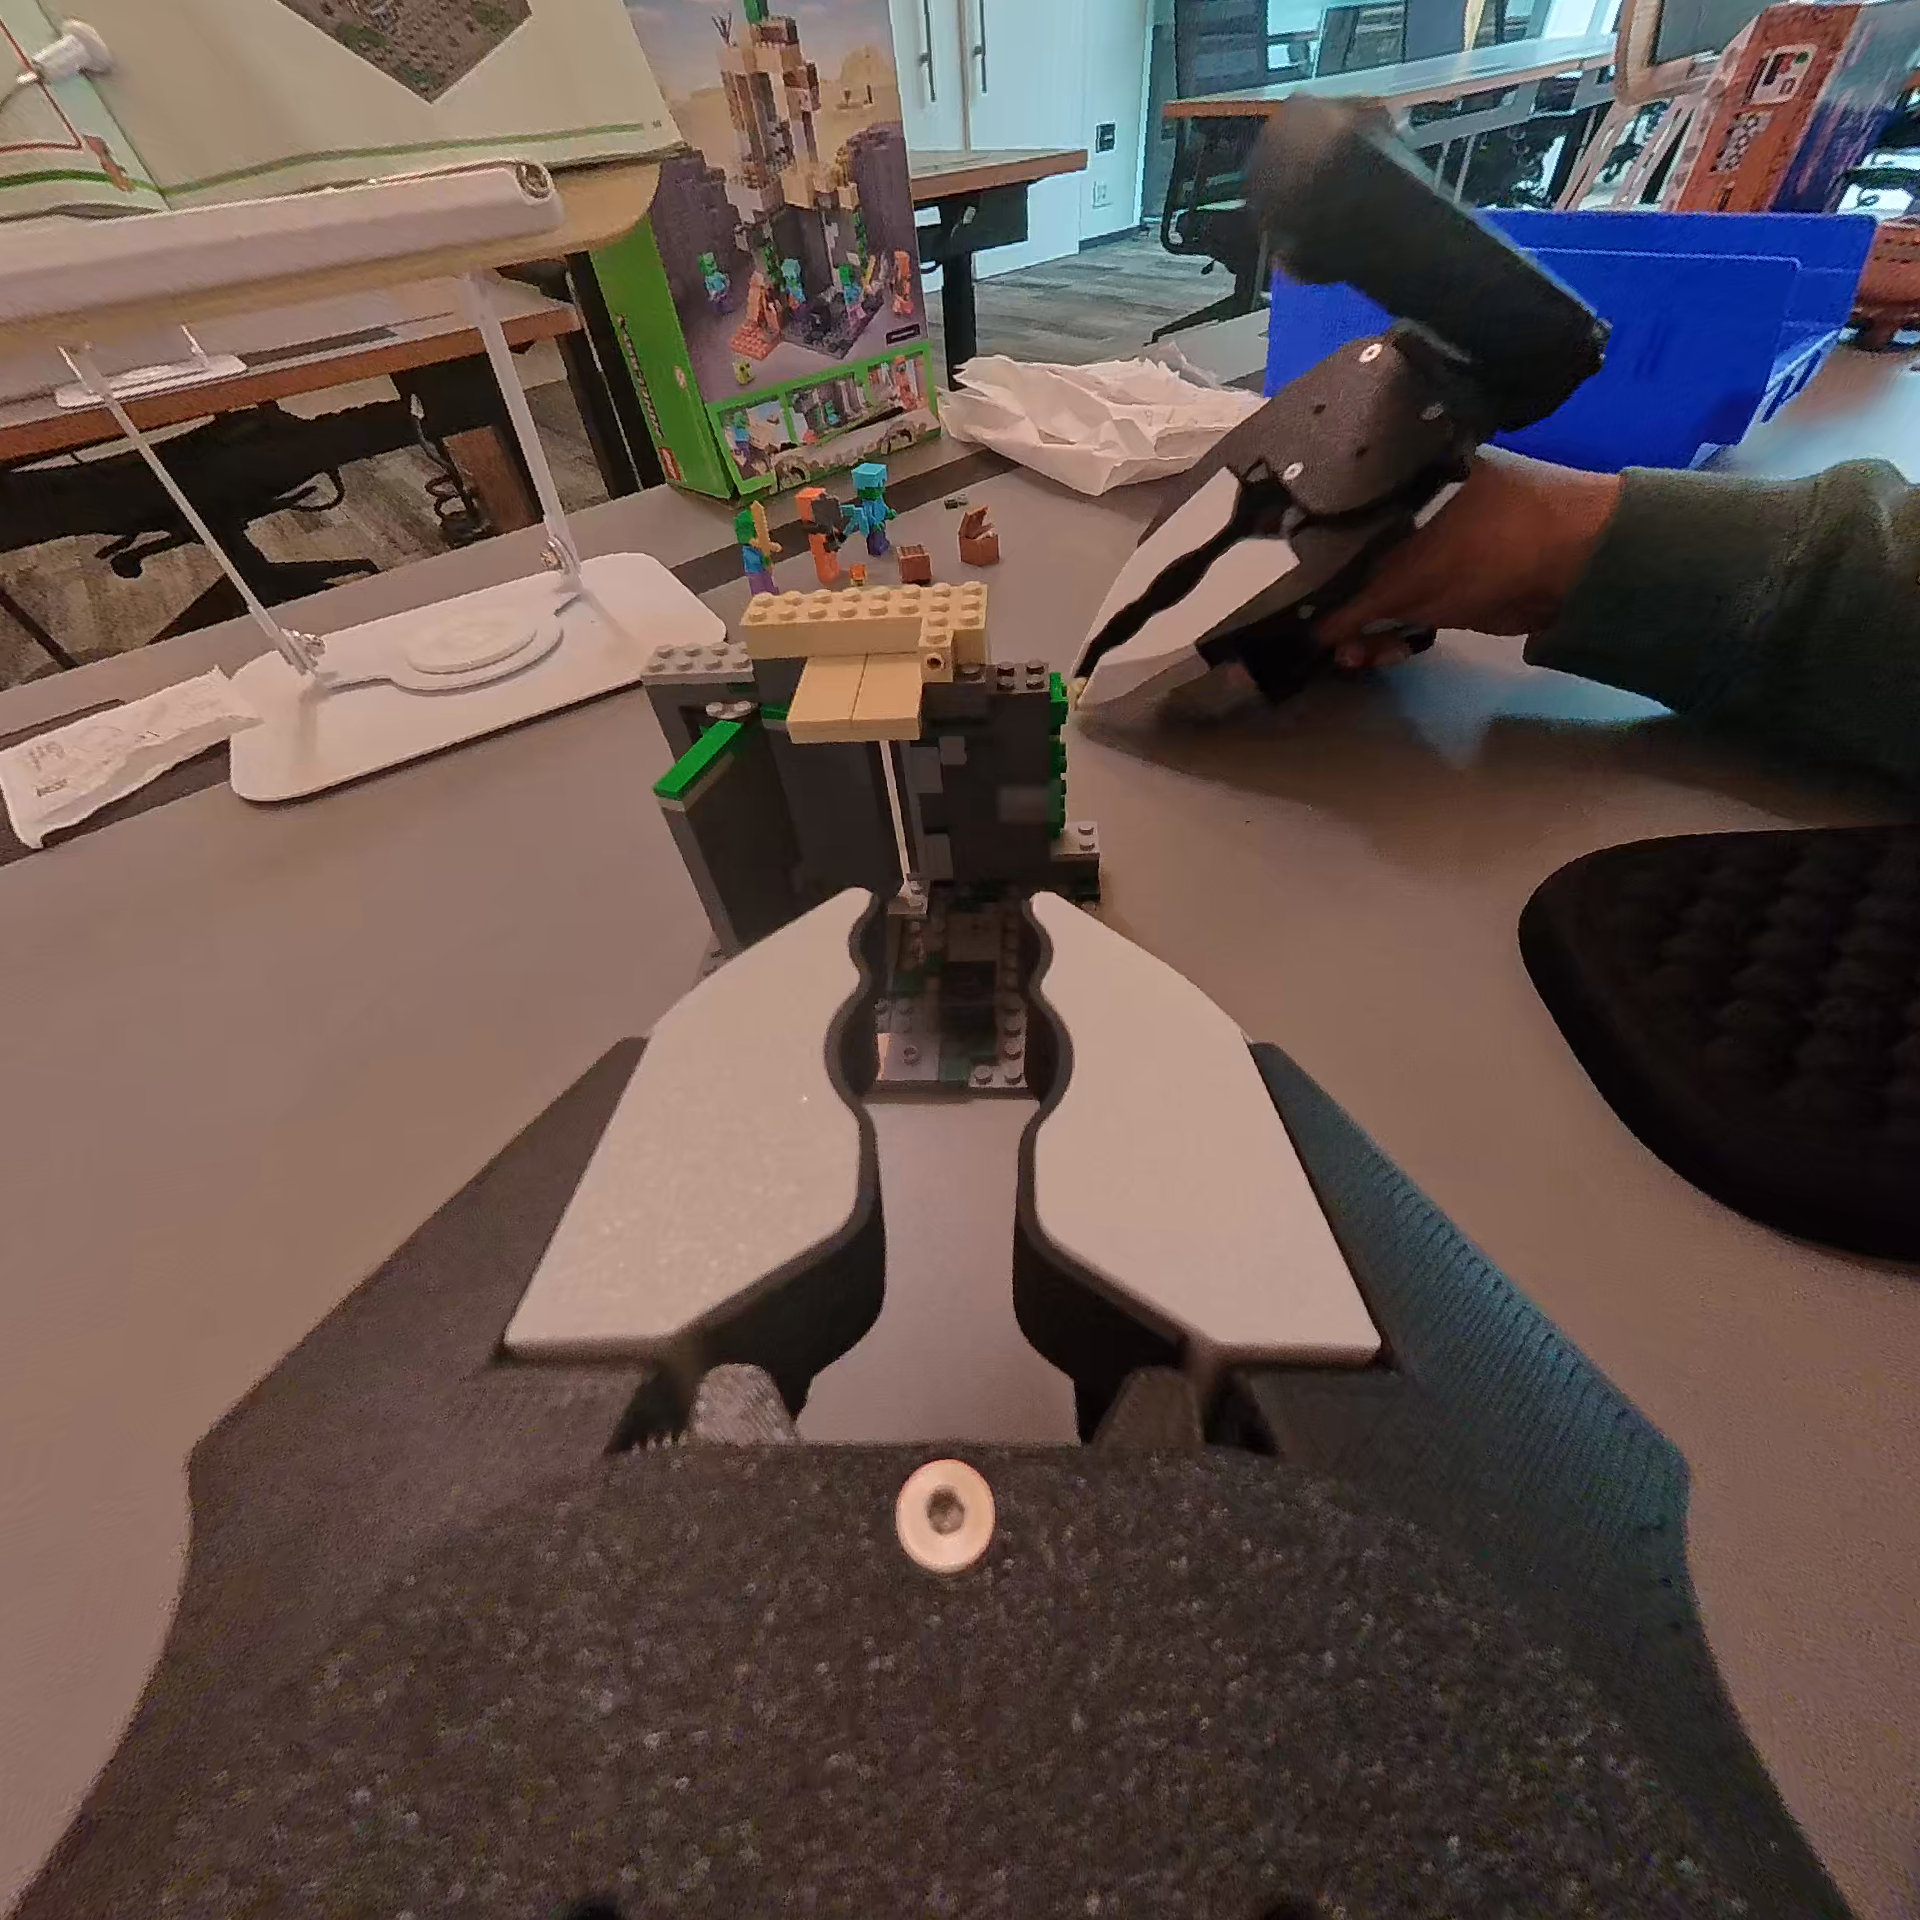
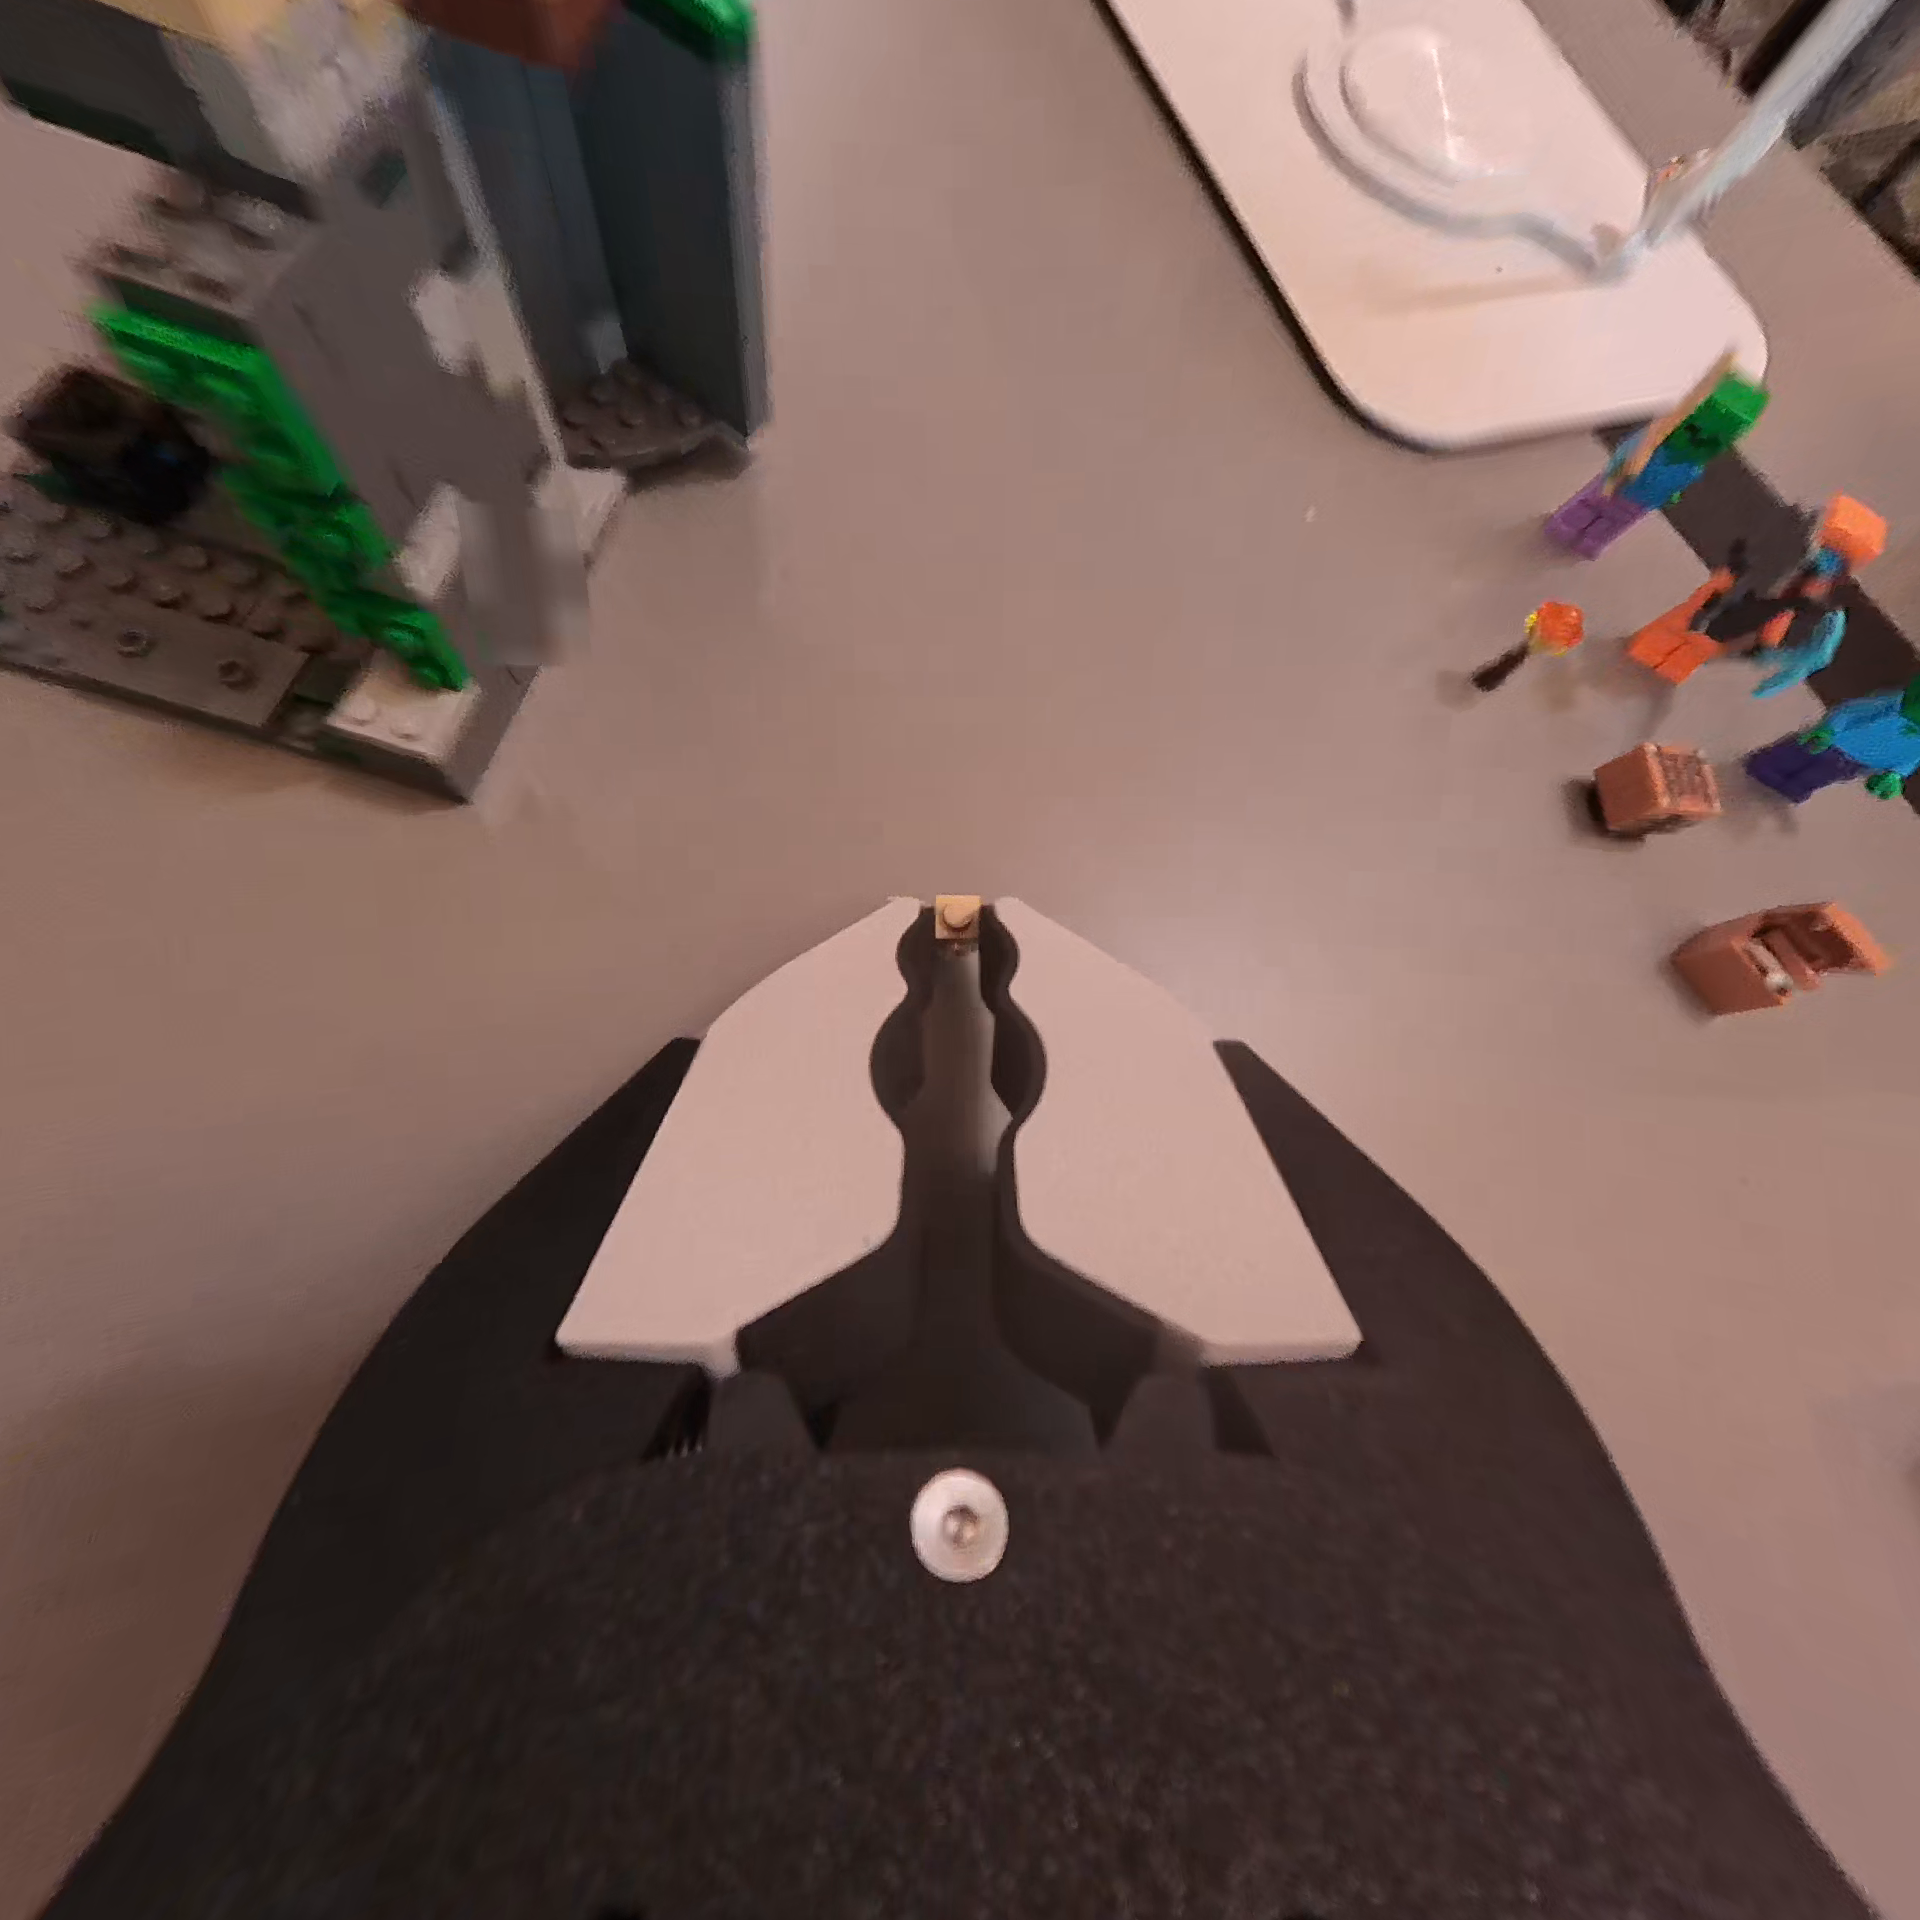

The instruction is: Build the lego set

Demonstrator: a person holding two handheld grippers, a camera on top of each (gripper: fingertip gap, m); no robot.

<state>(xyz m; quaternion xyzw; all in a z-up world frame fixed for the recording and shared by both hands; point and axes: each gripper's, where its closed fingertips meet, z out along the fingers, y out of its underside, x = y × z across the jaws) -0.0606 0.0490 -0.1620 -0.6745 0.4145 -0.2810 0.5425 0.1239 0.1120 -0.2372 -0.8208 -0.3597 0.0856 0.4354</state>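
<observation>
A grey table point(image 1: 312, 987) filled both views, with office desks and chairs in the room beyond it. The build point(image 1: 883, 769) stood mid-table: dark grey walls, green bricks down one edge, tan plates on top, on a studded grey base. Behind the build stood the set box point(image 1: 790, 260), with white paper point(image 1: 1081, 416) to the right of the box. Left of the build was a white stand point(image 1: 457, 665) holding a booklet. Between build and box stood three minifigures point(image 1: 821, 525) and two brown pieces point(image 1: 945, 551). A blue bin point(image 1: 1683, 312) sat far right of the build, a black pad point(image 1: 1745, 1039) nearer. The left gripper point(image 1: 951, 914) reached to the build's base, its fingers parted on either side of it. The right gripper point(image 2: 956, 920), just right of the build, pinched a small tan piece point(image 2: 956, 917) at its tips above the table.
</observation>
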